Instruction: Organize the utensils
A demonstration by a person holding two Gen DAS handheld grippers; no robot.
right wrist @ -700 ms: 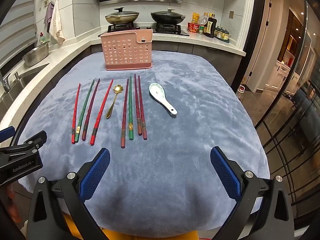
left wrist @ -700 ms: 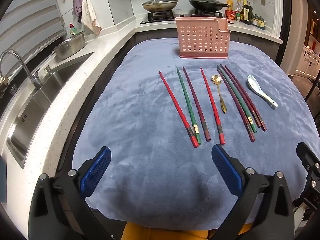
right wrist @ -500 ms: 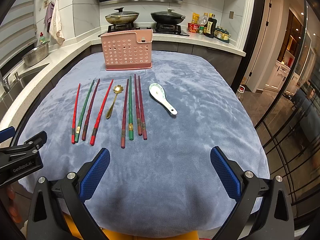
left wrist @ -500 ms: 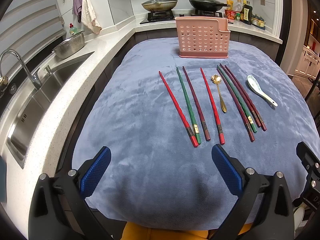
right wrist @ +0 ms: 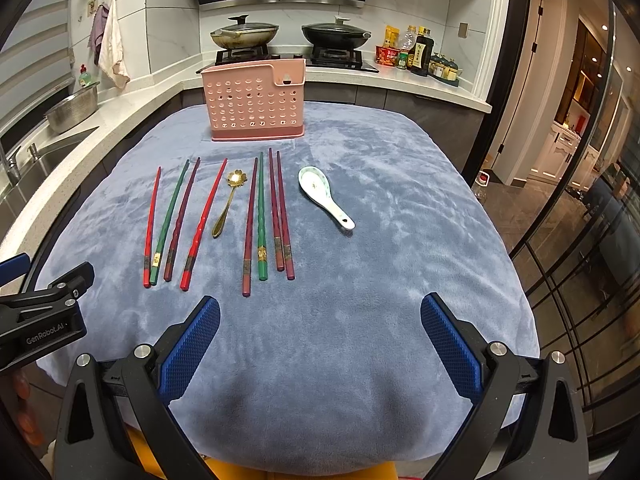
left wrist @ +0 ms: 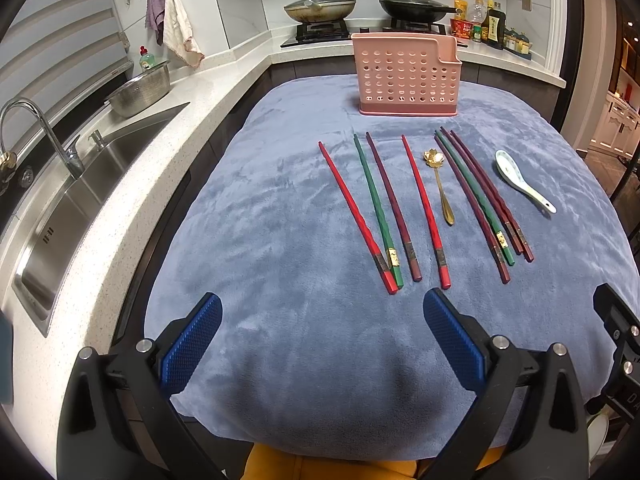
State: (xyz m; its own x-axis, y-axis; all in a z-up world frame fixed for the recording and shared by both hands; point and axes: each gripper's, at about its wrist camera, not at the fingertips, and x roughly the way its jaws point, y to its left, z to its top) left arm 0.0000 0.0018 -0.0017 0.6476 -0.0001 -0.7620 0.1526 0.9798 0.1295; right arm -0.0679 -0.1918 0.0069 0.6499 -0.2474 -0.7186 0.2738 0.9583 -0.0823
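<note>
Blue-padded, my left gripper [left wrist: 322, 334] and right gripper [right wrist: 320, 334] were spread wide, holding nothing, level over the cloth [right wrist: 360, 320]; chopsticks [right wrist: 260, 220] lay ahead, pink holder [right wrist: 254, 100] beyond.

Desk with blue cloth [right wrist: 400, 240]: ahead of fingers [right wrist: 192, 344] lie eight chopsticks [right wrist: 260, 216], gold spoon [right wrist: 228, 204], white spoon [right wrist: 324, 196]; pink holder [right wrist: 254, 100] farthest.

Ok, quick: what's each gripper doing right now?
Left gripper: open, fingers wide apart, holding nothing.
Right gripper: open, holding nothing.
</note>
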